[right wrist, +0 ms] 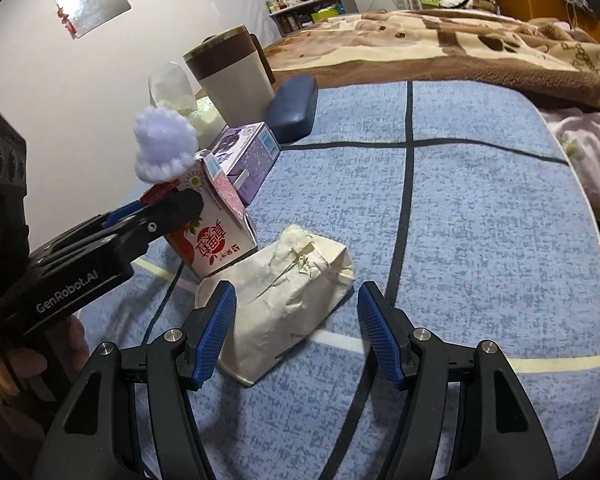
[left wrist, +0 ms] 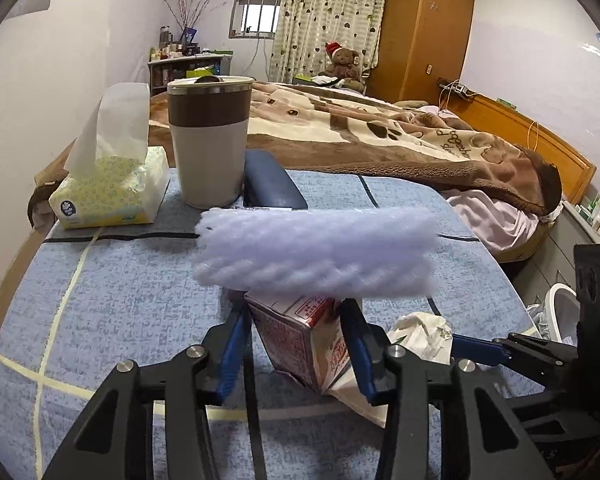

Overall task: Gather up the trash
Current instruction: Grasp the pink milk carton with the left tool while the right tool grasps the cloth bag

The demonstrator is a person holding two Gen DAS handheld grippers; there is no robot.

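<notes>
- Bench (left wrist: pixel 112 304) with a blue checked cloth carries everything; behind it a bed (left wrist: pixel 380 128) under a brown blanket, far edge cut off.
- Tumbler (left wrist: pixel 209 140), white with a brown band, stands upright at the back of the bench; lid on, contents hidden.
- Tissue box (left wrist: pixel 108 190) just left of the tumbler, one tissue sticking up out of the top.
- Dark blue case (left wrist: pixel 274 184) lies just right of the tumbler, shut, partly hidden by the foam.
- White foam net sleeve (left wrist: pixel 316 254) is on top of the carton, long axis running left-right in the left wrist view; blurred, contact hard to make out.
- Red-and-white drink carton (right wrist: pixel 216 240) stands tilted on the bench near its front, gable top up; its base is hidden in the left view.
- Purple box (right wrist: pixel 246 156) lies just behind the carton, seen only in the right view.
- Cream paper bag (right wrist: pixel 288 304), crumpled, lies flat just beside the carton, long axis running away from the right camera; contents cannot be told.
- Left hand-held gripper (left wrist: pixel 296 344) has its blue pads on both sides of the carton, gripping it.
- Right hand-held gripper (right wrist: pixel 296 336) is spread wide, pads either side of the bag's near end, not touching it.
- White bin (left wrist: pixel 560 312) at the right edge, mostly cut off.
</notes>
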